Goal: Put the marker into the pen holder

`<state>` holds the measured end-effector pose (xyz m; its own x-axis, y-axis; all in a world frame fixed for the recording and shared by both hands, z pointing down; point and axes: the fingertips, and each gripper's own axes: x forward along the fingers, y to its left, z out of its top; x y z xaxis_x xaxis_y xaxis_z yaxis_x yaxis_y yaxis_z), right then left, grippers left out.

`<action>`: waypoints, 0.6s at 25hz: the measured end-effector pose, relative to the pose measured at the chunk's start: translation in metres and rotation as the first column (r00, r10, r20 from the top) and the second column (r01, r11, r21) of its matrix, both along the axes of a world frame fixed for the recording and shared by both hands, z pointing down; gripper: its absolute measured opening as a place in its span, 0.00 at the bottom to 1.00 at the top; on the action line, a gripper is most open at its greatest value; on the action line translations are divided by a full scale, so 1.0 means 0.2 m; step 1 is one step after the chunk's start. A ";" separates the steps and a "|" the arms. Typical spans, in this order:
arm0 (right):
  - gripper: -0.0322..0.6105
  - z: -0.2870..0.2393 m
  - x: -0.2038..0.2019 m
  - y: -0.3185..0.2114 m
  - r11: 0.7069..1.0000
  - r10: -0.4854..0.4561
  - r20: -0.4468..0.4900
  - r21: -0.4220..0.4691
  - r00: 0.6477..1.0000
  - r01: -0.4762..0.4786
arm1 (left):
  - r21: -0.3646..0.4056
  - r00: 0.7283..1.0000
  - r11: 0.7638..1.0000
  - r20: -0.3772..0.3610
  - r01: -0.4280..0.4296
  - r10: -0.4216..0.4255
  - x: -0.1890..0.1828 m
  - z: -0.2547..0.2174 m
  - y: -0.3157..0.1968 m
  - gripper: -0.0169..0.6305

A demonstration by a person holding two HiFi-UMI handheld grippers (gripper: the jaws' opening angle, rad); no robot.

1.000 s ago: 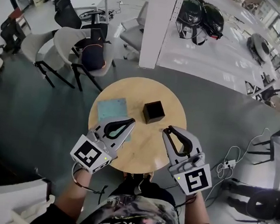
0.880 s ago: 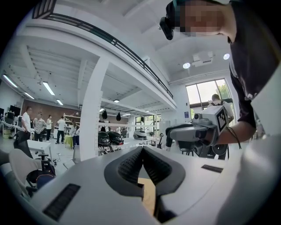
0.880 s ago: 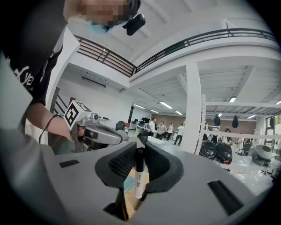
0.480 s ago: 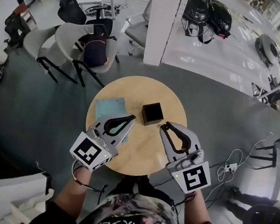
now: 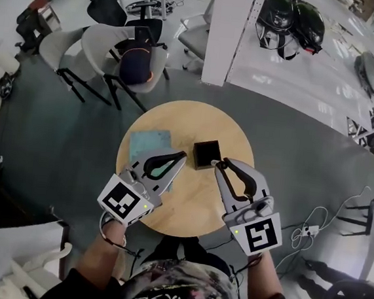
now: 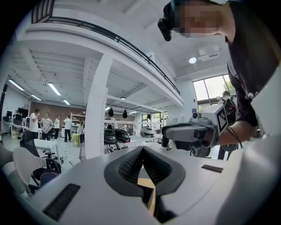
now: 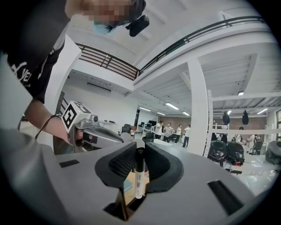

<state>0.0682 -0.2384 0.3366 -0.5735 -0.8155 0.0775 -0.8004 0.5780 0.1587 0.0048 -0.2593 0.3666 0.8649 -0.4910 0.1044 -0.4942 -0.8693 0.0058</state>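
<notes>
- Wooden and round, the table (image 5: 196, 123) fills the middle of the head view, standing on a grey floor.
- A black, square pen holder (image 5: 207, 153) stands on the table, past its centre, with its open top up.
- A pale teal sheet (image 5: 147, 142) lies flat to the left of the holder, apart from it.
- The right gripper (image 7: 139, 151) is clamped on the marker (image 7: 139, 173). Its ribbed black pads press on the barrel from both sides.
- The marker has a white barrel with small print and a dark upper end. It runs straight up and down between the pads in the right gripper view, above the tabletop.
- In the head view the right gripper's tip (image 5: 220, 164) sits just beside the holder's near right corner, so the marker is not in the holder.
- The left gripper (image 6: 142, 149) has its jaws closed tip to tip with nothing between them.
- It hangs over the teal sheet's near right edge, left of the holder (image 5: 183, 156).
- Grey chairs (image 5: 71, 49) stand beyond the table on the left.
</notes>
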 end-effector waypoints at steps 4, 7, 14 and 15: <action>0.15 0.02 0.00 -0.04 1.000 -0.014 0.005 -0.004 1.000 0.014 | -0.008 1.000 1.000 -0.001 0.021 -0.021 0.01 0.03 -0.04 0.05; 0.15 0.04 0.01 -0.07 1.000 -0.022 0.003 -0.006 1.000 0.022 | -0.010 0.999 0.999 0.023 0.038 -0.037 0.00 0.07 -0.07 0.05; 0.15 0.13 0.02 -0.13 0.999 -0.032 0.007 -0.014 0.999 0.032 | -0.013 0.999 0.999 0.007 0.051 -0.051 0.03 0.10 -0.11 0.05; 0.15 0.15 0.02 -0.14 0.999 -0.031 0.008 -0.016 0.999 0.031 | -0.012 0.999 0.999 0.009 0.053 -0.053 0.03 0.11 -0.12 0.05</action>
